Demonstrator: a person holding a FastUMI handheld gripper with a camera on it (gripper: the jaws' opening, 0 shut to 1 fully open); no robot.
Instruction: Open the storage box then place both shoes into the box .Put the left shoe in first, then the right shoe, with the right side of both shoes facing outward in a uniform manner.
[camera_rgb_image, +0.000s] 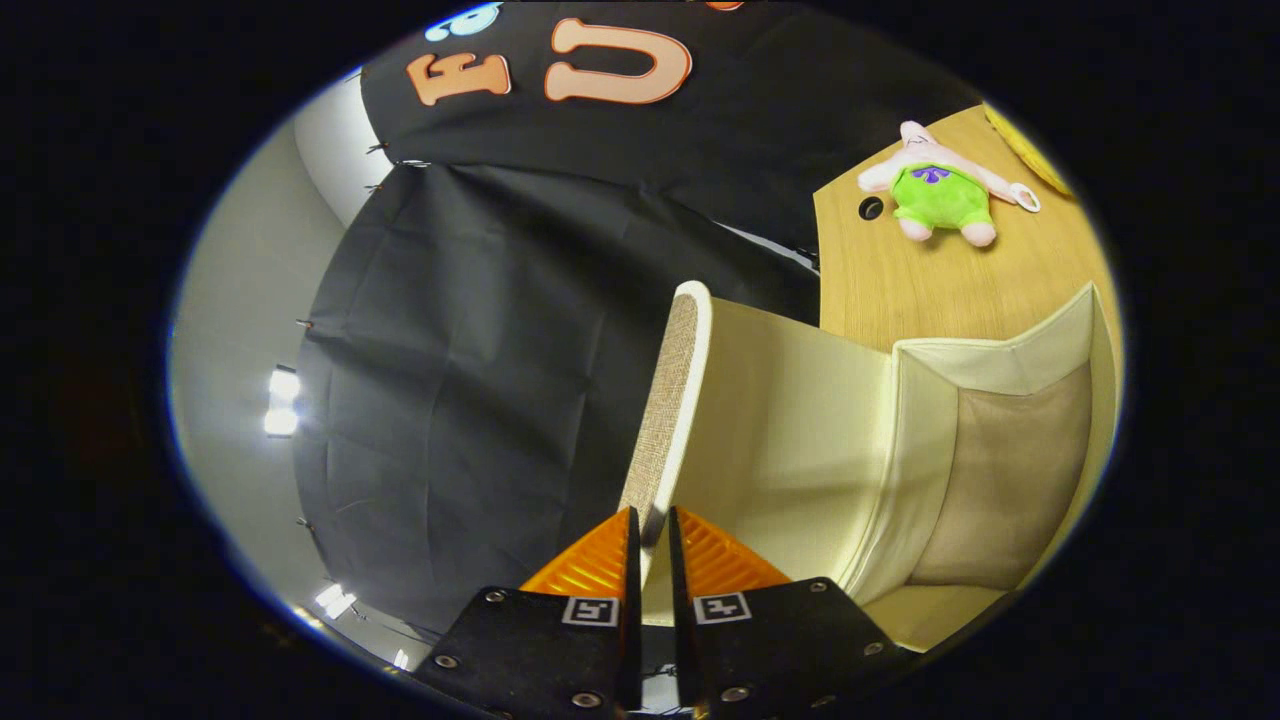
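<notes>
Between the fingers of the gripper (650, 535), the raised lid (670, 400) of the storage box (990, 480) is pinched from both sides; beyond, a plush toy (940, 190) lies on the wooden table (900, 280)

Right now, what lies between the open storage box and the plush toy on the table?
In the gripper view, bare wooden tabletop separates the storage box from the plush toy. The gripper is shut on the lid.

Tongs-mounted camera (650, 530) looks along its fingers, close against the lid (672, 400).
</notes>
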